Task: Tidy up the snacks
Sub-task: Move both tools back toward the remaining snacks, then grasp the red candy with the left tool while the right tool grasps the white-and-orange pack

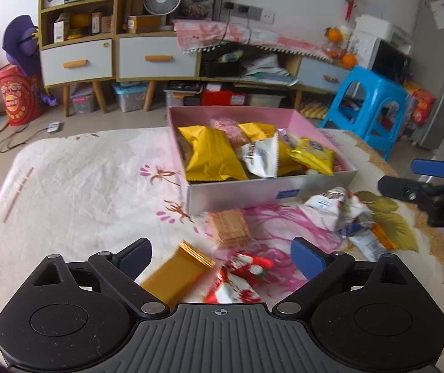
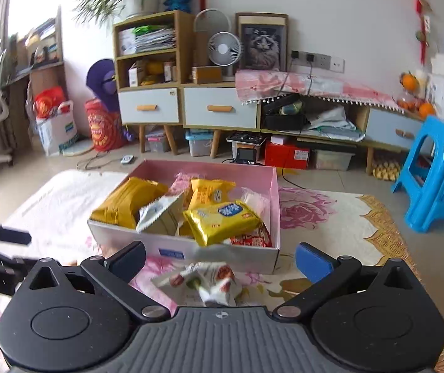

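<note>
A pink box [image 1: 253, 194] [image 2: 190, 250] on the flowered cloth holds several yellow and white snack packets [image 1: 212, 155] [image 2: 222, 220]. My left gripper [image 1: 222, 258] is open above a gold packet [image 1: 175, 275] and a red-and-white packet [image 1: 237, 283]. A wafer pack [image 1: 229, 227] lies just in front of the box. White wrappers [image 1: 336, 208] lie to the right. My right gripper [image 2: 220, 264] is open over a white wrapper [image 2: 206, 279]. It shows at the right edge of the left wrist view [image 1: 423, 180].
Wooden cabinets with white drawers [image 2: 218, 108] stand at the back across the floor. A blue plastic stool [image 1: 368, 105] [image 2: 436, 171] stands right of the table. The table's far edge is just beyond the box.
</note>
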